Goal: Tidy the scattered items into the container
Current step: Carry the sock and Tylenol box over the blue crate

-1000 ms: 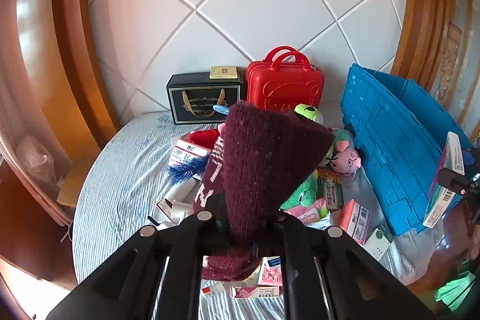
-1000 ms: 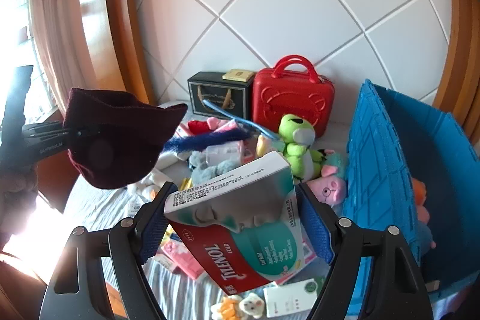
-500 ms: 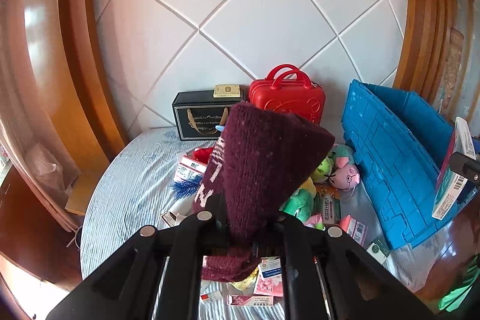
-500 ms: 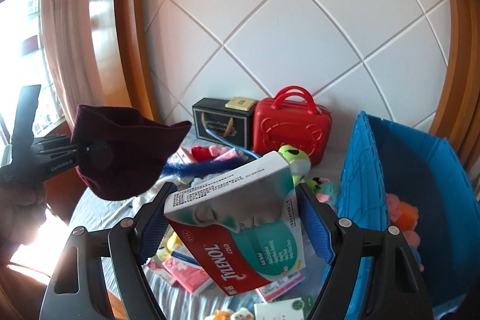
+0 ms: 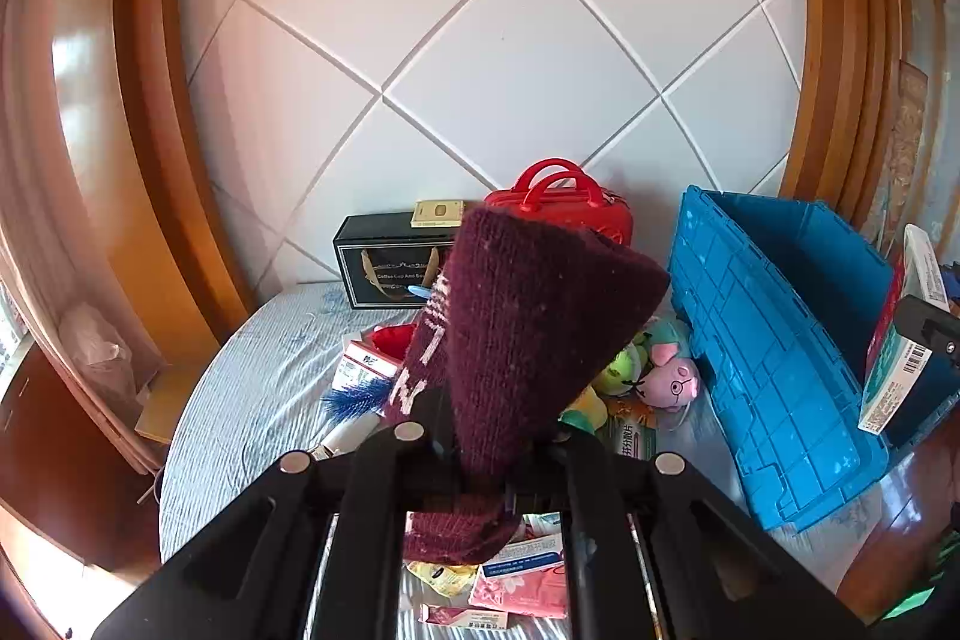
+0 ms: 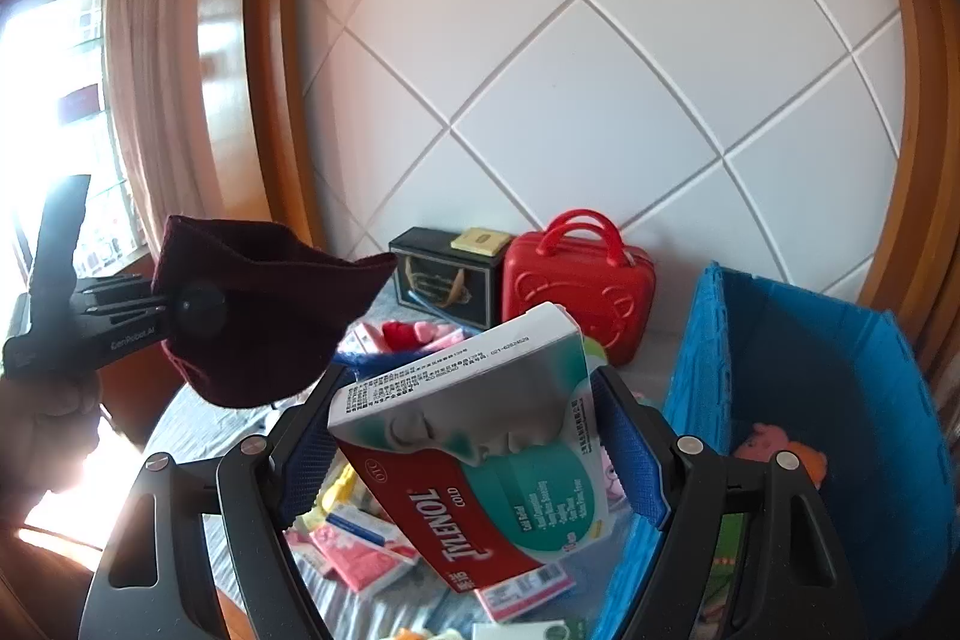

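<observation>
Bed with striped blue-white cover, loaded with scattered goods.

The bed point(image 5: 252, 400) carried, at its far edge against the panelled wall, a black box point(image 5: 390, 262) and a red case point(image 5: 564, 205) side by side. A blue crate point(image 5: 774, 370) stood on the right side, its wall tilted. Between box and crate lay a heap: a pink pig toy point(image 5: 675, 382), a green plush point(image 5: 621, 370), a red plush point(image 5: 393, 340), a blue brush point(image 5: 357, 396) and a carton point(image 5: 363, 367). Nearer the front edge lay pink packets point(image 6: 360, 556) and other small medicine boxes point(image 5: 522, 559), overlapping one another.
</observation>
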Demonstrator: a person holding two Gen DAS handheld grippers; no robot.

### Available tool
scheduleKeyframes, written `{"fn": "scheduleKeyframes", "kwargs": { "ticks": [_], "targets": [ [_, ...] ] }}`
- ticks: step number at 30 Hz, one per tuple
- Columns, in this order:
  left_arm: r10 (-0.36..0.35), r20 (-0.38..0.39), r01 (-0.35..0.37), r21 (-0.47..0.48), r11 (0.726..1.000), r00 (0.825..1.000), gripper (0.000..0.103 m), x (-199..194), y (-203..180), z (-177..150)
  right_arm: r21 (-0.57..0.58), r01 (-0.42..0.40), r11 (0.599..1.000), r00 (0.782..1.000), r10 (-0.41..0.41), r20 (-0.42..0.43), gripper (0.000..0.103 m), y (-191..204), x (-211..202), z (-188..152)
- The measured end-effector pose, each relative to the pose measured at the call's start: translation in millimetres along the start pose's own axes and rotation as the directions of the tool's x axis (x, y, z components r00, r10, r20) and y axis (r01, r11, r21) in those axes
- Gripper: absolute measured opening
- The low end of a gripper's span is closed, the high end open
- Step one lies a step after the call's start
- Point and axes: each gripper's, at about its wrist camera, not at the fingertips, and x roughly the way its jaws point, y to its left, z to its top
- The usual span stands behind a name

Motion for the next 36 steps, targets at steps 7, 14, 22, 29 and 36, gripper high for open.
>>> {"fn": "scheduleKeyframes", "kwargs": {
  "ticks": [7, 14, 22, 29, 36],
  "targets": [
    [-0.031, 0.014, 0.031, 0.018, 0.999, 0.999, 0.008, -1.1, -44.7, 15.7, 0.002, -0.016, 1.000, 0.999, 0.016, 0.042, 0.079, -37.8, -20.3, -1.6],
    [-0.066, 0.016, 0.065, 0.061, 0.996, 0.998, 0.008, 0.1, -100.7, 28.9, 0.024, -0.010, 1.000, 0.998, 0.009, 0.063, 0.080, -82.3, -41.6, -10.9],
    [-0.105, 0.005, 0.103, 0.110, 0.988, 0.995, 0.008, 4.9, -163.2, 42.7, 0.054, 0.016, 0.998, 0.997, -0.020, 0.070, 0.079, -136.8, -58.8, -22.1],
    [-0.170, -0.003, 0.168, 0.147, 0.975, 0.986, 0.008, 10.6, -220.5, 58.1, 0.097, 0.058, 0.994, 0.994, -0.066, 0.082, 0.079, -187.7, -77.0, -37.8],
    [-0.232, -0.025, 0.231, 0.219, 0.948, 0.972, 0.008, 28.7, -286.9, 71.6, 0.169, 0.109, 0.980, 0.989, -0.123, 0.076, 0.080, -236.2, -95.4, -61.2]
  ]
}}
